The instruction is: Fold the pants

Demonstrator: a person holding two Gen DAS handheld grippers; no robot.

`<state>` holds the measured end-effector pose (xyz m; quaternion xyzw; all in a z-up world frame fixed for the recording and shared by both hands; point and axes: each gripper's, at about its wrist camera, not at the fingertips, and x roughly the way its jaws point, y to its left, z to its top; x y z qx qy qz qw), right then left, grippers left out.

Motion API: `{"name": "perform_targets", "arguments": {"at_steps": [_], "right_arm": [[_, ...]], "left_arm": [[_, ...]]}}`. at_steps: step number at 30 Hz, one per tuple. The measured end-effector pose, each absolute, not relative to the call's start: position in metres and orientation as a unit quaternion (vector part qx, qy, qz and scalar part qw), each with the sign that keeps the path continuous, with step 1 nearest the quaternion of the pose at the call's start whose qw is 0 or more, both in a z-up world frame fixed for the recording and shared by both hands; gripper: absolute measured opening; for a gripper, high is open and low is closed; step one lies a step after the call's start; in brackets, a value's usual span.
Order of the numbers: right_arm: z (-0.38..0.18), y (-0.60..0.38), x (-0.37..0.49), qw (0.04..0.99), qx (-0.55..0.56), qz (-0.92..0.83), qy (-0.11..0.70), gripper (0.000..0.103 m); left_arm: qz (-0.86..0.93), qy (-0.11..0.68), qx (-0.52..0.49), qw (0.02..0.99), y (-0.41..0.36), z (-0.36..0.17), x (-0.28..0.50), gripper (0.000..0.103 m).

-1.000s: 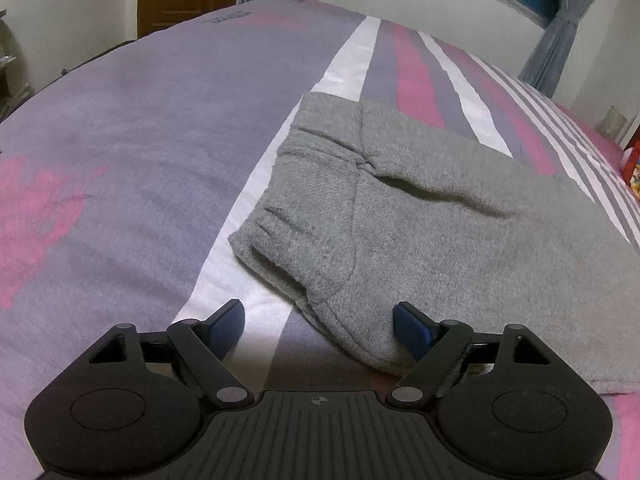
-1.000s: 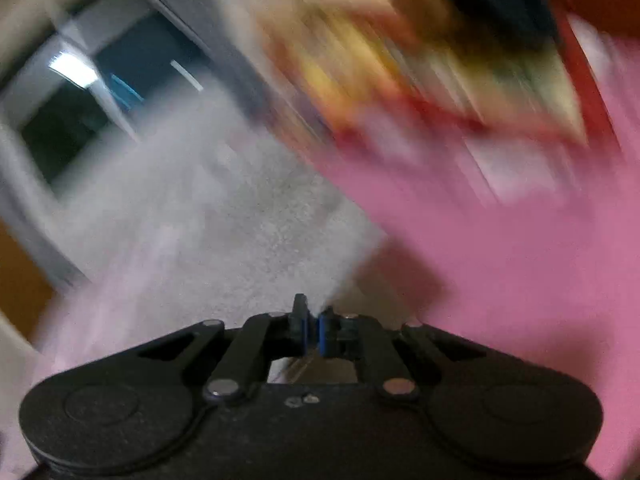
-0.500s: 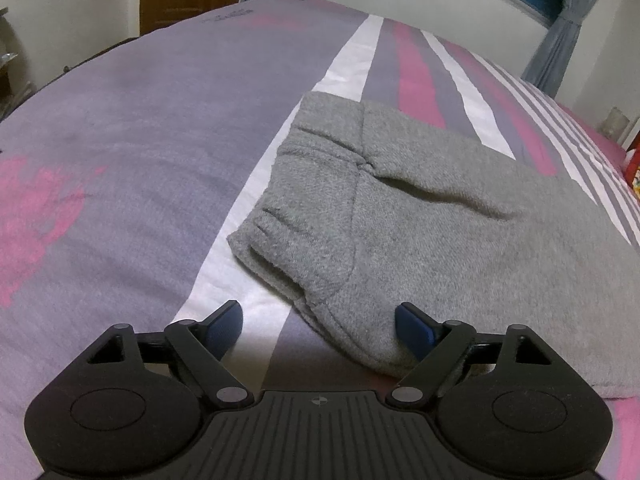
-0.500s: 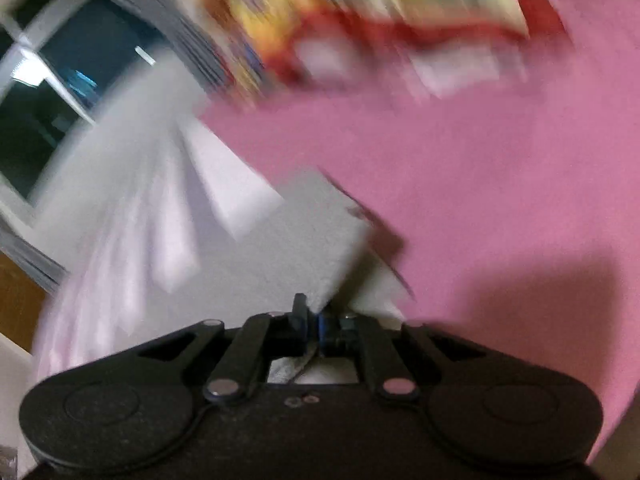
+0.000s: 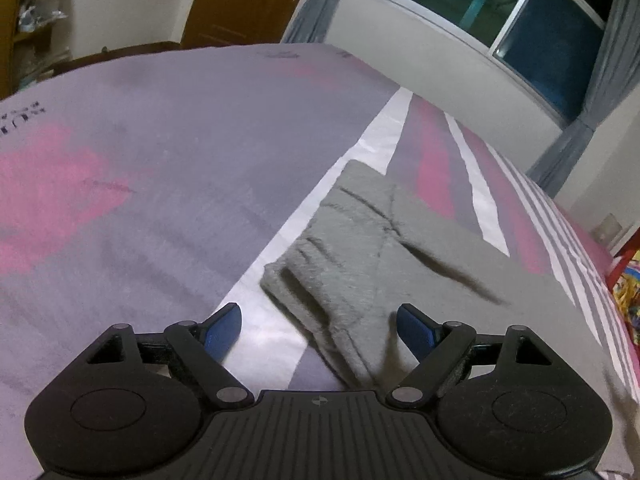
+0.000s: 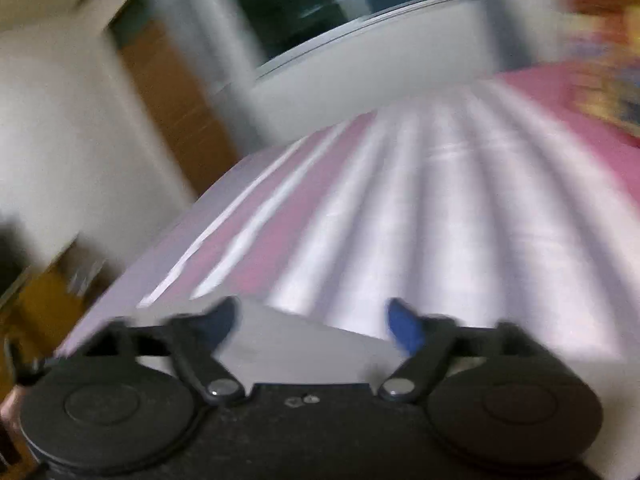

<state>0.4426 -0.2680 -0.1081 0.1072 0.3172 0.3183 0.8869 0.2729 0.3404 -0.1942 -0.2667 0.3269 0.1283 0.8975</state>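
Observation:
Grey knit pants lie flat on the striped bedspread, waistband end nearest me in the left wrist view. My left gripper is open and empty, its blue pads either side of the near waistband corner, just above the cloth. In the blurred right wrist view my right gripper is open, with a pale grey edge of the pants lying between and below its fingers, not held.
A wooden door and a window with grey curtains stand beyond the bed. A colourful object sits at the bed's right edge. A wooden shelf is at far left.
My right gripper has opened and let go of the pants, and swung to face across the bed. My left gripper has tilted upward, staying near the waistband.

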Motion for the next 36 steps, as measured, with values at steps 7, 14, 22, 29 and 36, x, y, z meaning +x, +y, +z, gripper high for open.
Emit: {"name": "perform_targets", "arguments": {"at_steps": [7,14,22,29,36], "right_arm": [[-0.15,-0.123,0.536,0.846,0.002,0.39,0.363,0.071],[-0.168,-0.091,0.537,0.796,-0.021,0.446,0.408,0.043],[-0.146,-0.065,0.509,0.812,-0.132,0.448,0.349,0.001],[-0.176,-0.066,0.519,0.837,-0.1,0.367,0.393,0.007],[-0.135,-0.127,0.472,0.867,-0.034,0.359,0.344,0.019]], "left_arm": [[0.102,0.32,-0.293,0.895,0.351,-0.206,0.285,0.074],[0.079,0.313,-0.297,0.899,0.349,-0.213,0.289,0.058],[0.049,0.262,-0.31,0.913,0.352,-0.197,0.282,0.034],[0.071,0.306,-0.296,0.902,0.352,-0.217,0.297,0.043],[0.064,0.303,-0.255,0.916,0.332,-0.194,0.273,0.045]]}}
